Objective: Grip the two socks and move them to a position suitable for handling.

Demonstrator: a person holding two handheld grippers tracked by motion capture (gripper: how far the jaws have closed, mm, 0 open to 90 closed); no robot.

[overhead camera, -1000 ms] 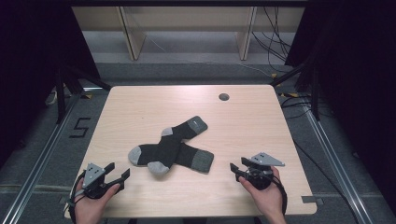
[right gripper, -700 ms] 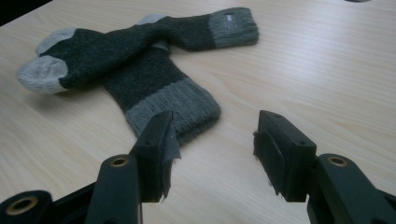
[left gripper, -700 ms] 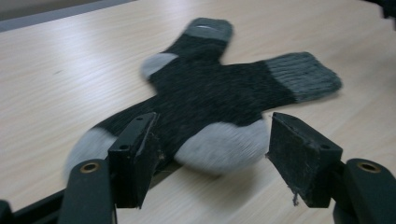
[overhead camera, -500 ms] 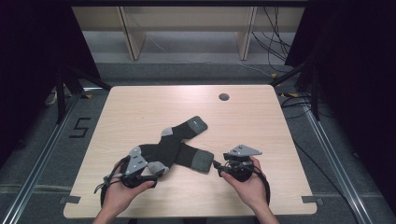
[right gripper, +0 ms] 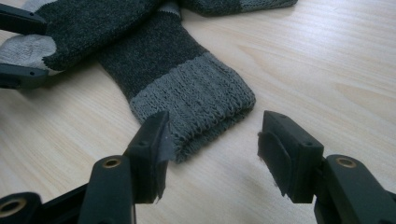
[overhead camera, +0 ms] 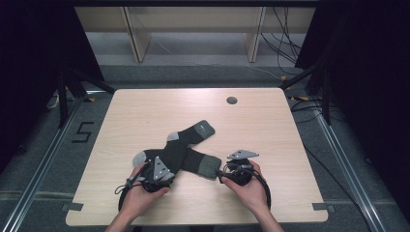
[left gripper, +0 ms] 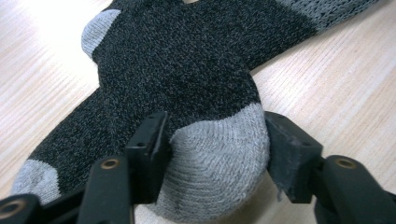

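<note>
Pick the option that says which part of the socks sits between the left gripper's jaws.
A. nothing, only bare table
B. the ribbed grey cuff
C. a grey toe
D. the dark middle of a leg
C: in the left gripper view, the rounded grey toe of the upper sock bulges between the jaws of the left gripper, which have just been closing on it; the ribbed grey cuff lies in front of the right gripper.

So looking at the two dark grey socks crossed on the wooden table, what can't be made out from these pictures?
- High view: the toe of the upper dark grey sock lies under the left gripper, so its jaws are hidden by its grey plate.
- Left gripper view: whether the pads really press the light grey toe is unclear; it bulges between them.
- Right gripper view: the ribbed grey cuff of the lower sock sits before the right gripper; its opening faces away.
</note>
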